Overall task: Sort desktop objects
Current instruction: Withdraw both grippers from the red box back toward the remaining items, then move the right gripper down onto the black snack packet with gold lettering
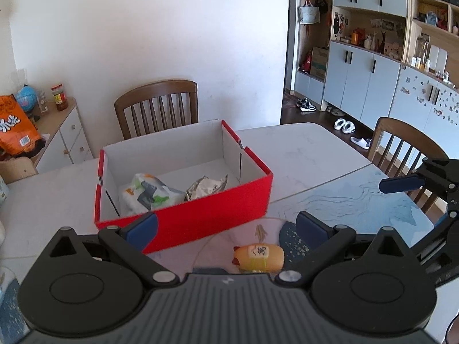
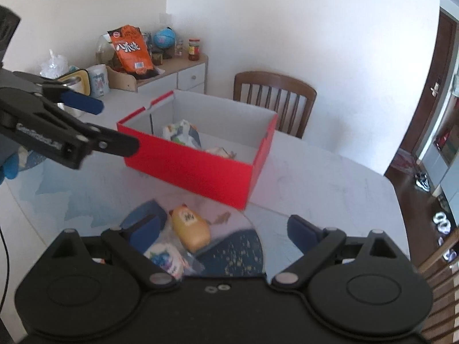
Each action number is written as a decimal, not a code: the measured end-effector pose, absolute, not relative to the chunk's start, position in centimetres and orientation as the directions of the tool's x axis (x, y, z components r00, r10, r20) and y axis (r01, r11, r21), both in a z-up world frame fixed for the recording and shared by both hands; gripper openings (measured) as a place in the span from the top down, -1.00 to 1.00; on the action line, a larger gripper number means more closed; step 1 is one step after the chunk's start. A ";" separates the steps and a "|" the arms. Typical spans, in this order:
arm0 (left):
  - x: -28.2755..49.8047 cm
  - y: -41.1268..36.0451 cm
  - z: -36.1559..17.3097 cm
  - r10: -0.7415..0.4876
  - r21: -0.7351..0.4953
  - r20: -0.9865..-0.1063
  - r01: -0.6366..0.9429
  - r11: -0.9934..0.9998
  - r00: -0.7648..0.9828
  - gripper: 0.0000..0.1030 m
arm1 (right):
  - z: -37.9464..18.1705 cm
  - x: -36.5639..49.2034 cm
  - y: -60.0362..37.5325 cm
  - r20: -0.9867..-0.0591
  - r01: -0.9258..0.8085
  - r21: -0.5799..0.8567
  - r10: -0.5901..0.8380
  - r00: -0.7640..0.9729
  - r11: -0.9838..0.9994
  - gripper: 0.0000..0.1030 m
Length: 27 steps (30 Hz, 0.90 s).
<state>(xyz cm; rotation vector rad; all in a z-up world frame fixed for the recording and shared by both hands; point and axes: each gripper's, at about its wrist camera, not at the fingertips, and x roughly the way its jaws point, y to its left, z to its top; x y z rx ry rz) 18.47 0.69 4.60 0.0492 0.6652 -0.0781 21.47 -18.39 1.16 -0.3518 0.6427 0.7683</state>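
In the frame centre, red box (image 1: 183,220) already holds two packets (image 1: 152,192). Yellow snack (image 1: 259,256) and blue-print packet (image 2: 165,259) remain on table (image 1: 309,149), lower frame. Left gripper (image 1: 226,226) and right gripper (image 2: 223,229) both spread wide, empty.

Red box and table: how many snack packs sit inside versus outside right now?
Inside the red box: 2, a white printed pack and a silver pack.
Outside on the table: 2, a yellow pack and a blueberry-print pack.
Total: 4

Box (image 1: 200,218) red outside, white inside; yellow-tan packet (image 1: 259,256); claw pads (image 1: 142,226) blue; mat (image 2: 238,250) navy, speckled.
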 end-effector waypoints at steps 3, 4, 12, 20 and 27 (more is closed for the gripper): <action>17.8 0.7 4.3 -0.062 0.003 -0.620 0.082 0.997 0.782 -1.00 | 0.6 21.3 -19.3 -0.654 -0.713 -0.056 0.514 0.555 0.699 -0.87; 17.6 0.7 4.2 -0.060 0.002 -0.621 0.078 0.997 0.781 -1.00 | 0.4 21.3 -19.6 -0.654 -0.707 -0.049 0.512 0.557 0.706 -0.87; 16.1 0.5 1.5 -0.087 -0.021 -0.663 0.098 0.995 0.743 -1.00 | -1.7 20.5 -21.2 -0.675 -0.692 -0.040 0.491 0.551 0.721 -0.87; 14.1 -0.5 -1.6 -0.115 0.027 -0.674 0.180 0.983 0.729 -1.00 | -3.2 20.7 -21.7 -0.687 -0.683 -0.043 0.475 0.550 0.729 -0.86; 13.5 -0.3 -4.6 -0.125 0.032 -0.702 0.206 0.978 0.701 -1.00 | -5.2 21.4 -21.9 -0.707 -0.666 -0.025 0.458 0.539 0.745 -0.84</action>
